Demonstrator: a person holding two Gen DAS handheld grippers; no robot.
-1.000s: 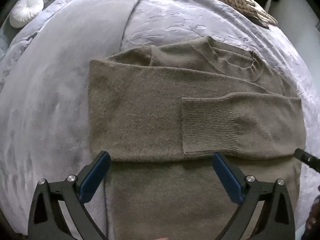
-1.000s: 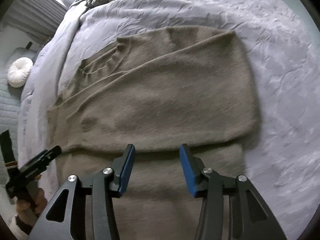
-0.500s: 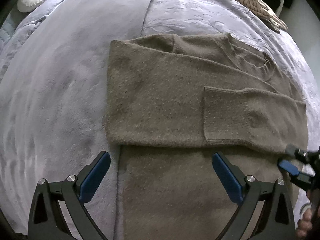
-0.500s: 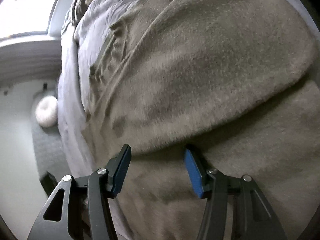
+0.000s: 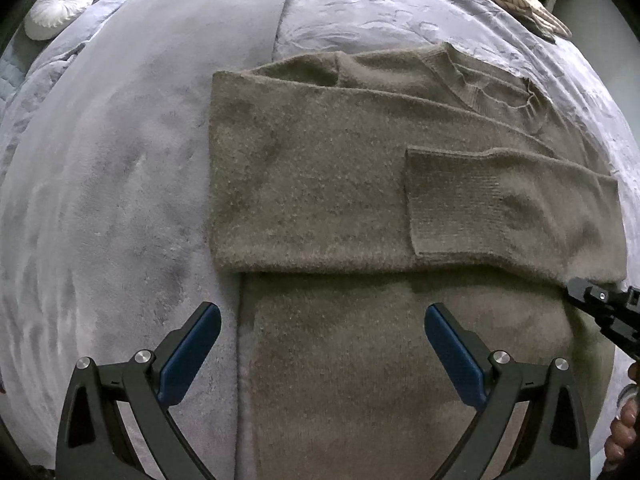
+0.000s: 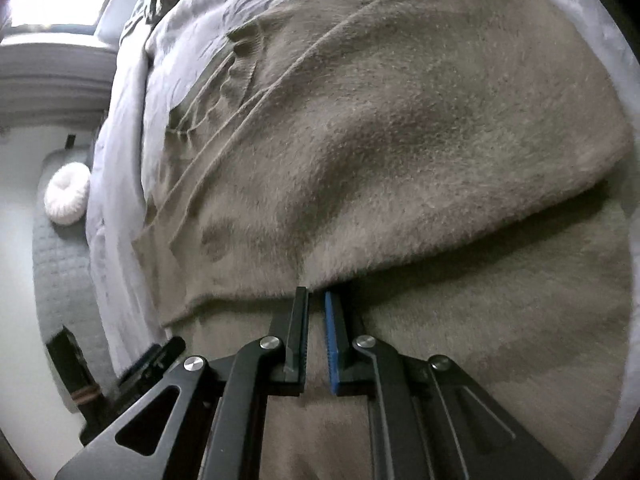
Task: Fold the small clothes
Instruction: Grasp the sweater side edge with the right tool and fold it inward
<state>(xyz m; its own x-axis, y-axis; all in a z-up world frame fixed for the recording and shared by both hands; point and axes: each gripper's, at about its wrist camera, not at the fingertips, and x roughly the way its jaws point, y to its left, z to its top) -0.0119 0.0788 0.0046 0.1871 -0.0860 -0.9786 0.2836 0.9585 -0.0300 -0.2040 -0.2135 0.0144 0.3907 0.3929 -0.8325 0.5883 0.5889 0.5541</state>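
Sweater (image 5: pixel 320 168) on bed (image 5: pixel 100 200): sleeves folded across. Body fold remains. Left tool (image 5: pixel 322 344) gapes wide, empty; right tool (image 6: pixel 316 336), at 3 o'clock, nearly closed, grip uncertain.

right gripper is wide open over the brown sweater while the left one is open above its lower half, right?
Not quite. The right wrist view shows the right gripper nearly shut, its fingers close together at the sweater's folded edge. Whether they pinch fabric is unclear. The left gripper is indeed open above its lower half.

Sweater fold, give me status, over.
Left gripper open above sweater. Right gripper nearly shut at the sleeve fold's edge; grip unclear. Nothing in the way.
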